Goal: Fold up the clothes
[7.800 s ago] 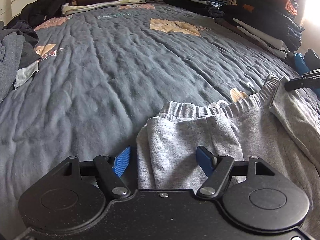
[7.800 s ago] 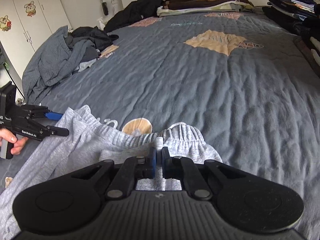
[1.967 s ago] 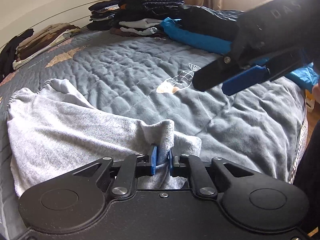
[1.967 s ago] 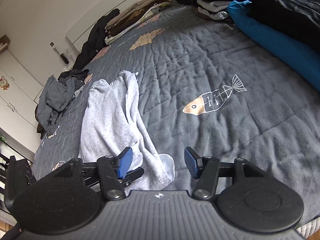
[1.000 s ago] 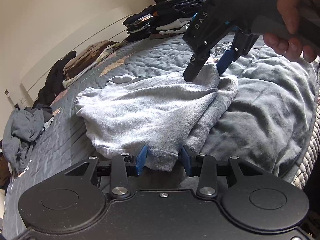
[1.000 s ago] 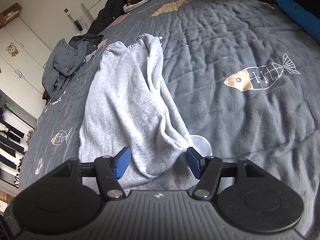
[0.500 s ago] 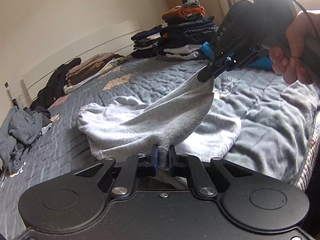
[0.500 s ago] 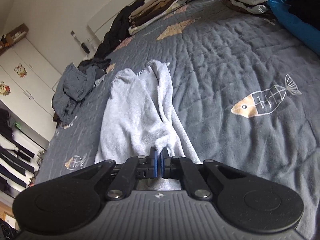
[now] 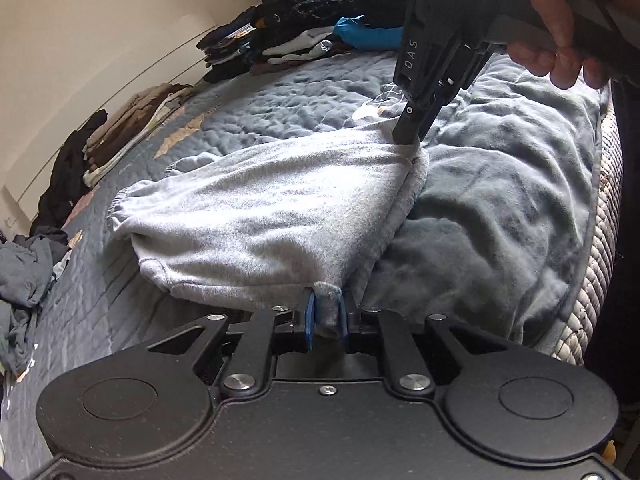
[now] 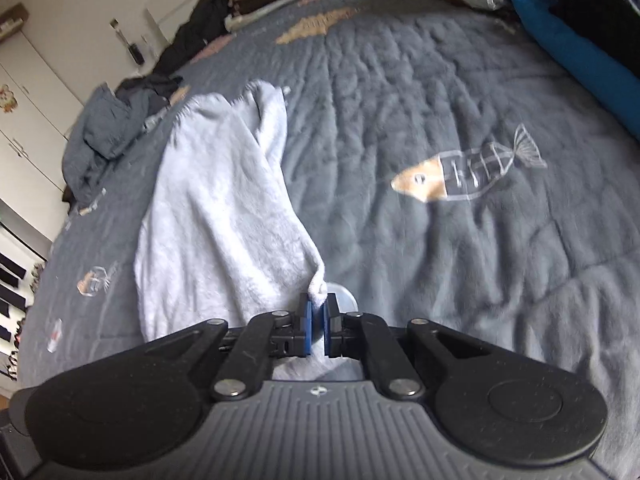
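The left gripper [image 9: 326,317] is pinching a hem corner of the grey sweatpants [image 9: 256,220] between its blue pads [image 9: 309,320]; the jaws are easing a little wider, yet cloth fills the gap and the pads press on it. A second ago these jaws stood spread on either side of that hem, so the grasp is new. The right gripper [image 10: 316,322], likewise spread around the cloth a second ago, now has its pads [image 10: 306,326] pressed on a bunched corner of the sweatpants [image 10: 224,216]; its jaws too are opening very slightly, with cloth between them. In the left wrist view it comes down from 1 o'clock, held by the person's hand [image 9: 568,32], and bites the cloth at the far end of the same edge.

Outward from the left fingers, the sweatpants stretch toward 11 o'clock, the near edge lifted taut between the two grips, the waistband end resting on the grey quilt [image 10: 440,100]. From the right fingers they run to 11 o'clock along the bed; a fish print [image 10: 468,172] lies at 2 o'clock. Stacks of folded clothes [image 9: 304,28] sit at 12 o'clock in the left view, an unfolded heap [image 10: 108,128] at 10 o'clock in the right.

With both leg ends now gripped, the fold toward the waistband looks ready to begin.
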